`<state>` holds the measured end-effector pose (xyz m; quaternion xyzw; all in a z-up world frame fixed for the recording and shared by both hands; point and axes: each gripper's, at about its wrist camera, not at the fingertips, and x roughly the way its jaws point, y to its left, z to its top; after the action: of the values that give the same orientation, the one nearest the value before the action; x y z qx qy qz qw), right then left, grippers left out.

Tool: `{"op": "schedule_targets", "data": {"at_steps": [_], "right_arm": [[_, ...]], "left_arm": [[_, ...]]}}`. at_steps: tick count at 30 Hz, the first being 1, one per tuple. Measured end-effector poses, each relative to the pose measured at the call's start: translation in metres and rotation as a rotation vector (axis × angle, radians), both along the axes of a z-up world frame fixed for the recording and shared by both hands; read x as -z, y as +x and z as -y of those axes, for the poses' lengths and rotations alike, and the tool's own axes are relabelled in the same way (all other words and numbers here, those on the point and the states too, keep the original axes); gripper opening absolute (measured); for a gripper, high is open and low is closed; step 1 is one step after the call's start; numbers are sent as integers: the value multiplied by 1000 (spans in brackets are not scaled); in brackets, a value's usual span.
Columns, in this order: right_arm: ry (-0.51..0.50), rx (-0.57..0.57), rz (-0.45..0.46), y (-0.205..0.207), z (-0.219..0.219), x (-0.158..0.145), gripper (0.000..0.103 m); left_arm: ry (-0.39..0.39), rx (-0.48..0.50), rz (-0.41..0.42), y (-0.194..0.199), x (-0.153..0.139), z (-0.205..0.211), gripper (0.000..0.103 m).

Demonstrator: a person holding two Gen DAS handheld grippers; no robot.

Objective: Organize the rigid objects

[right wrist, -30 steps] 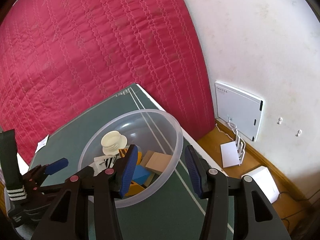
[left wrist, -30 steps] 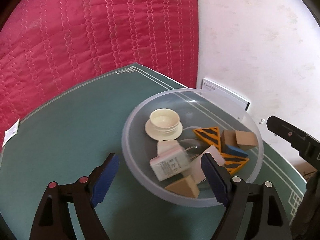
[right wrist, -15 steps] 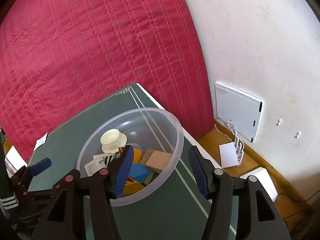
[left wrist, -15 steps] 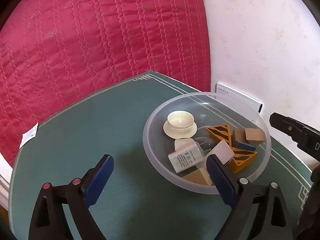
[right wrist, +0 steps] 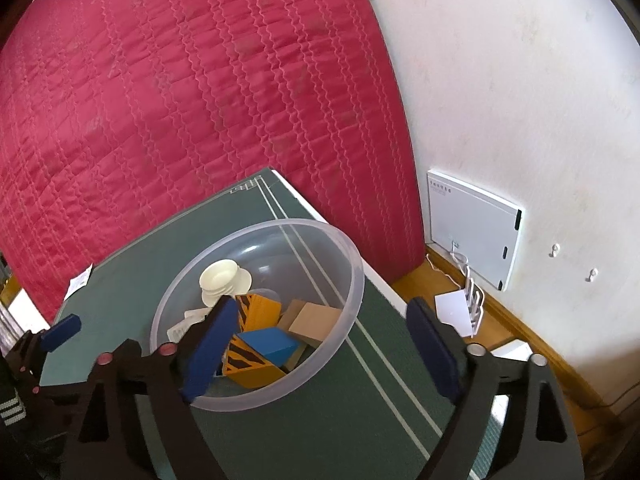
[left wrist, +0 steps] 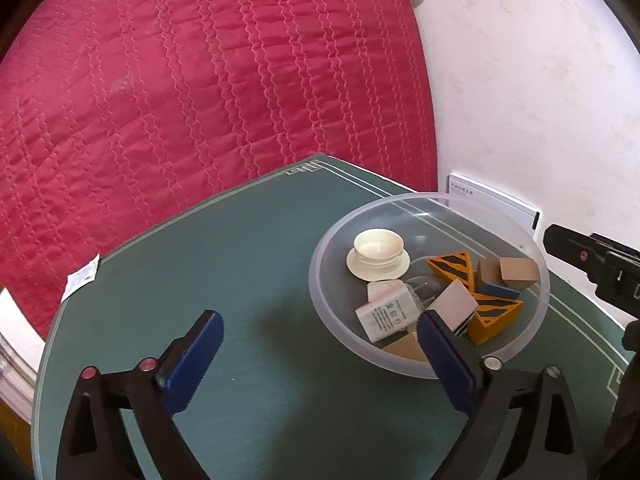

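While above the green table point(left wrist: 260, 272), both empty: left gripper point(left wrist: 320, 356) and right gripper point(right wrist: 320, 344), jaws spread, beside the clear bowl point(left wrist: 320, 280).

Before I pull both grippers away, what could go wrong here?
The bowl sits close to the table's right edge, so a bump from the open right gripper could push it off. The blocks are piled loosely against the cup; a nudge could shift them.

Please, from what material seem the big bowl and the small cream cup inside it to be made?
Bowl: probably translucent plastic with a frosted finish, since the table lines show through its wall. Cream cup: looks like glossy ceramic or hard plastic, smooth and opaque; the pictures cannot settle which.
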<state>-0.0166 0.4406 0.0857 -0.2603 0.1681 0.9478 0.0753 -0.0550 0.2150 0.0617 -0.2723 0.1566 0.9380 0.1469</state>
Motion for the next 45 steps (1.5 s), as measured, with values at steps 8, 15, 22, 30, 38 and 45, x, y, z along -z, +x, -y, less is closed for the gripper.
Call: {"op": "schedule_targets", "data": {"at_steps": [8, 15, 22, 30, 38, 45], "right_arm": [[88, -24, 5, 1, 13, -2, 103], [189, -45, 1, 7, 29, -3, 103], [265, -50, 8, 13, 42, -1, 103], [385, -99, 2, 19, 66, 3, 103], [401, -117, 17, 18, 69, 7, 103], [390, -121, 26, 16, 68, 9, 103]], "left_arm": [[-4, -34, -18, 1, -1, 5, 102], [-4, -70, -31, -1, -2, 11, 102], [3, -75, -40, 2, -4, 15, 102], [0, -75, -38, 5, -4, 15, 102], [-1, -67, -35, 7, -2, 14, 102], [-15, -65, -13, 5, 5, 11, 102]]}}
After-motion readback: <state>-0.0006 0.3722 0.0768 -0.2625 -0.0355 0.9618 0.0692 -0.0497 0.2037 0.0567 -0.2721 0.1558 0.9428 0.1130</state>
